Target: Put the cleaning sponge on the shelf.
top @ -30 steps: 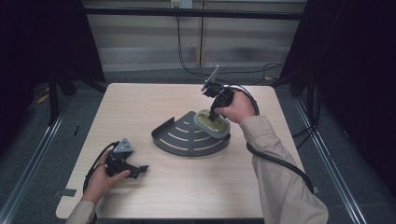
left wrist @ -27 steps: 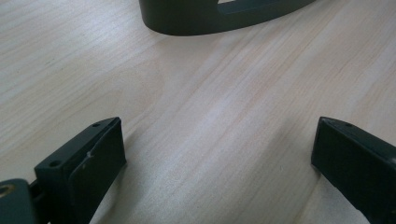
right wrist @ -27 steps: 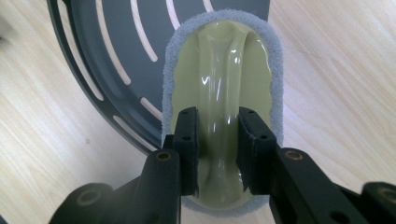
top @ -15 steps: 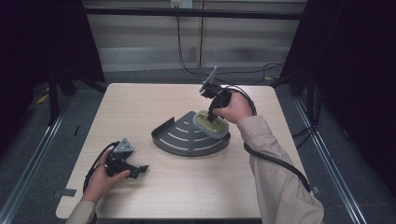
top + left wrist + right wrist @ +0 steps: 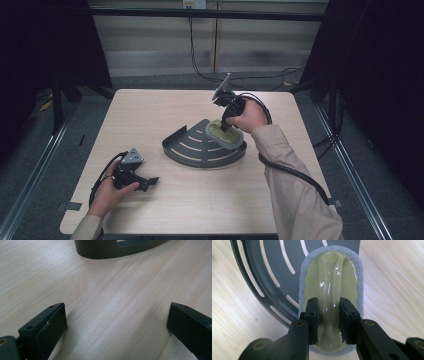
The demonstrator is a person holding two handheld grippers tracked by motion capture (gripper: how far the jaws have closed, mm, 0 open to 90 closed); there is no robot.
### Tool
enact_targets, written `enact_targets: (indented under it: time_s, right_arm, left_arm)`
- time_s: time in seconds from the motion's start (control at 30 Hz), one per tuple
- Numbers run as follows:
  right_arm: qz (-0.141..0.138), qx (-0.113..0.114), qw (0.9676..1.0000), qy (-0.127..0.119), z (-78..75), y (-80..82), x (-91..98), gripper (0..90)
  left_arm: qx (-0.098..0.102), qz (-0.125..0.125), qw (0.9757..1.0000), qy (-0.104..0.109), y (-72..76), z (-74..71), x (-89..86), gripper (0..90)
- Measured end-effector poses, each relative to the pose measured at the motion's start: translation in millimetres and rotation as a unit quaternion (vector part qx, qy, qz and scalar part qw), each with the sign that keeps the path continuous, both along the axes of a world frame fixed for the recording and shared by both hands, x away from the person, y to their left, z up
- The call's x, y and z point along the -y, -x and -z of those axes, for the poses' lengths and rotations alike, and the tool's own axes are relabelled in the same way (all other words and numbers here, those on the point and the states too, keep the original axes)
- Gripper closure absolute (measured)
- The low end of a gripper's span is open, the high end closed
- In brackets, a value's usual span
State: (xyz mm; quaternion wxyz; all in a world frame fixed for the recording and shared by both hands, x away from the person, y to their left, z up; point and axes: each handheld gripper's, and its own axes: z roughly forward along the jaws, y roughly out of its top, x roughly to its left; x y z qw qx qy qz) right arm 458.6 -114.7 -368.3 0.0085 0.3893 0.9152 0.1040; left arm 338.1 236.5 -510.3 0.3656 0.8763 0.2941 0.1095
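Your right tool (image 5: 329,315) pinches the raised ridge of the pale green oval scrubber with a grey fuzzy rim (image 5: 332,282), sitting on the dark grey slotted fan-shaped tray (image 5: 192,147) at frame centre; your left tool (image 5: 115,322), jaws spread, rests on the light wooden table (image 5: 150,112) at lower left

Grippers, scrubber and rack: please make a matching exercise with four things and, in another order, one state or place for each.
Things:
1. left gripper
2. right gripper
3. scrubber
4. dark rack

States:
A. slotted, on the middle of the table
B. jaws wide apart, nothing between
C. lies in the rack's corner
D. jaws on a pale green handle

Pairs: 1-B, 2-D, 3-C, 4-A
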Motion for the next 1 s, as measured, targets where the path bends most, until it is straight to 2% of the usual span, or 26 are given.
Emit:
enact_targets:
  time_s: [0.5,0.67,0.73,1.0]
  right_arm:
    - [0.0,-0.009,1.0,-0.001,14.6,-1.1,-3.2,71.1]
    - [-0.008,-0.007,0.9999,-0.005,21.0,-2.2,-0.7,71.0]
    - [0.0,-0.014,0.9999,-0.005,22.3,-1.9,-1.2,71.0]
    - [-0.009,-0.013,0.9999,-0.002,29.3,-2.1,-0.9,71.0]
  left_arm:
    - [0.0,0.0,1.0,0.0,0.0,0.0,0.0,2.3]
    - [0.0,0.0,1.0,0.0,0.0,0.0,0.0,2.3]
    - [0.0,0.0,1.0,0.0,0.0,0.0,0.0,2.3]
    - [0.0,0.0,1.0,0.0,0.0,0.0,0.0,2.3]
